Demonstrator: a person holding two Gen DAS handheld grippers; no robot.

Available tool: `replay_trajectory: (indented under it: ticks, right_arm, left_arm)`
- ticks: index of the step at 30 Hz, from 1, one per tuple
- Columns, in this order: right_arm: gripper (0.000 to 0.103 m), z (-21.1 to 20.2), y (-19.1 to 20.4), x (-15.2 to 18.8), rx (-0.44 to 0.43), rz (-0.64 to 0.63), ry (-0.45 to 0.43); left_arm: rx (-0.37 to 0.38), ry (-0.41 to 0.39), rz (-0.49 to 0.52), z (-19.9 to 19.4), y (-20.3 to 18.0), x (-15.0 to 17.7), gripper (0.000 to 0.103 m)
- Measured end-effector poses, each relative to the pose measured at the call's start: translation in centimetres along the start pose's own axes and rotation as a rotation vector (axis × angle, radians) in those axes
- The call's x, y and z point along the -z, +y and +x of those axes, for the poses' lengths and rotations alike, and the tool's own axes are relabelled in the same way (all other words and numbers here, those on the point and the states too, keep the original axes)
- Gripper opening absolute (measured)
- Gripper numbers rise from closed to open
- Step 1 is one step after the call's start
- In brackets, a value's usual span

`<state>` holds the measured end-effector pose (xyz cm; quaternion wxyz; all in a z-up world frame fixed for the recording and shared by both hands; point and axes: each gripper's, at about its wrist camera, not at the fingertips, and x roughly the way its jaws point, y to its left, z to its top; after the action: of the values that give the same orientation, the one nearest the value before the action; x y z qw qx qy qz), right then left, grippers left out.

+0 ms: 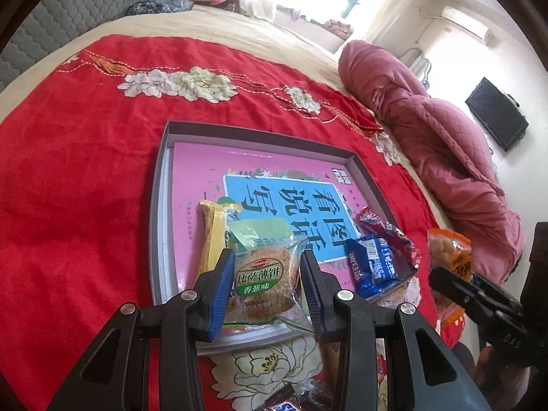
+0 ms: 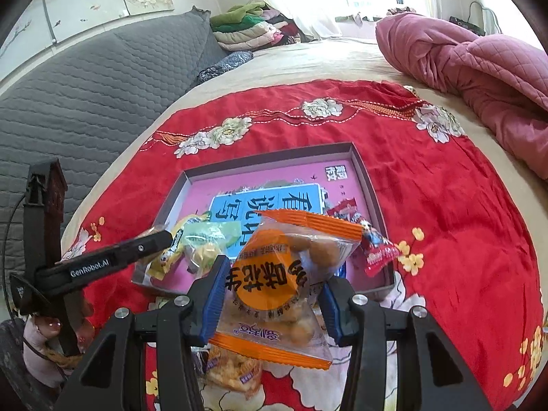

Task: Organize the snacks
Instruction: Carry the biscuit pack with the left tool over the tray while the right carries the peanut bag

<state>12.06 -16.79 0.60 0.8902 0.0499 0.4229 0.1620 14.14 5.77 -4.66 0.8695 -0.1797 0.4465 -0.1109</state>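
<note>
Wide bed (image 2: pixel 308 58) in beige sheet, with a crumpled pink quilt (image 2: pixel 479 65) heaped along the right edge and a grey quilted headboard (image 2: pixel 85 78) on the left. Spread over the bed, a red floral blanket (image 1: pixel 75 171).

Lying flat on the blanket, a shallow grey box (image 1: pixel 156 205) lined by a pink book cover (image 1: pixel 195 171) with a blue title panel. Gathered at the near end of the box: a yellow snack packet (image 1: pixel 210 236) on the left, a pale green sachet (image 1: pixel 253 231) beside it, a blue cookie pack (image 1: pixel 371 267) to the right and a red wrapped candy (image 1: pixel 387 231) just behind the blue one, against the right wall.

Outside the box on the blanket, below the right tool, a clear bag of pale crackers (image 2: pixel 233 370); near the bottom edge of the left view, a dark chocolate bar wrapper (image 1: pixel 291 400).

Left hand-held gripper (image 1: pixel 265 279) low over the near end of the box, blue pads pressed on both sides of a clear-wrapped pizza biscuit (image 1: pixel 263 281) with a green label.

Right hand-held gripper (image 2: pixel 272 294) raised in front of the box's near right corner, clamped on an orange peanut packet (image 2: pixel 284 284), held above the blanket and tilted, nuts visible through the clear film.
</note>
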Motion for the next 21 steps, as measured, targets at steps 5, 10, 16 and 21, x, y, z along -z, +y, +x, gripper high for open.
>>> replay_trajectory:
  ticks: [5,10,16,21]
  right_arm:
    - [0.049,0.6,0.2,-0.9,-0.012,0.004,-0.008]
    - [0.049,1.6,0.6,-1.8,-0.017,-0.010,-0.015]
    - [0.049,3.1,1.1,-2.5,-0.028,-0.015,-0.008]
    - [0.049,4.4,1.6,-2.5,-0.037,-0.037,0.009]
  left_arm:
    - [-0.008,0.004,0.005,0.3,-0.1,0.0,0.041]
    - [-0.022,0.020,0.017,0.8,0.0,0.0,0.041]
    - [-0.043,0.036,0.032,1.4,0.0,0.2,0.041]
    - [-0.055,0.046,0.048,1.8,-0.2,0.3,0.040]
